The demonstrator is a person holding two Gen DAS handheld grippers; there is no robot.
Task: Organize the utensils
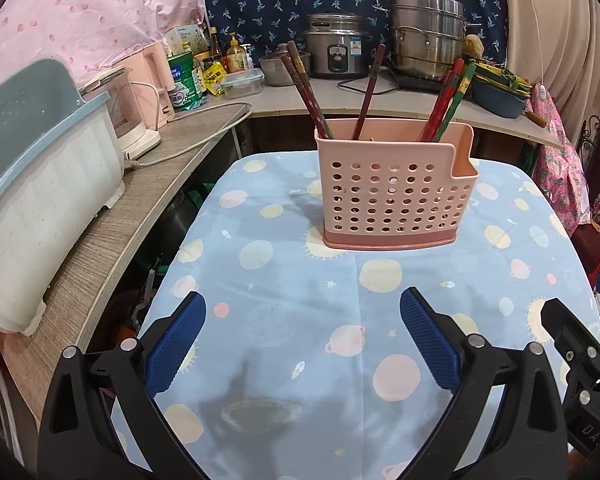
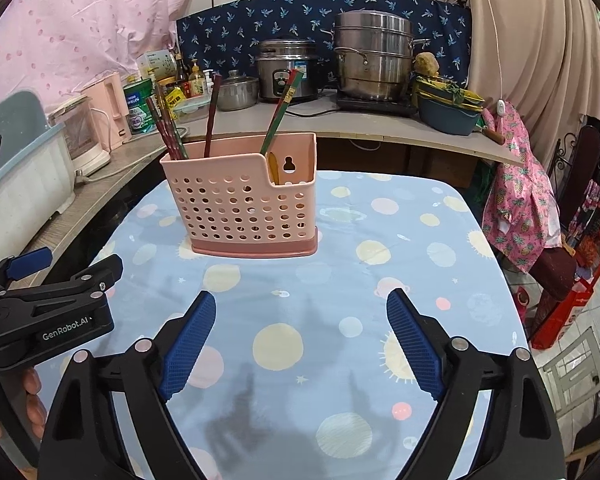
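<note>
Kitchen counters crowded with pots surround a table under a planet-print cloth [image 1: 300,344]. A pink perforated utensil holder [image 1: 394,192] stands mid-table, chopsticks [image 1: 306,90] upright inside. Left gripper [image 1: 302,336] and right gripper [image 2: 300,340] are held low, jaws apart, empty. Chopsticks are probably best pinched singly near the tops.

This is a home kitchen. Behind the table [image 1: 284,320] with its planet-print cloth runs a counter [image 1: 284,100] crowded with cooking gear: a rice cooker [image 1: 337,46], a stacked steel steamer [image 1: 428,36] to its right, a small lidded pot [image 2: 236,90] to its left, then sauce bottles [image 1: 236,54] and a pink kettle [image 1: 152,80]. A dish rack [image 1: 40,184] sits at the counter's left end. Patterned fabrics [image 1: 80,8] cover the walls behind the counter.
</note>
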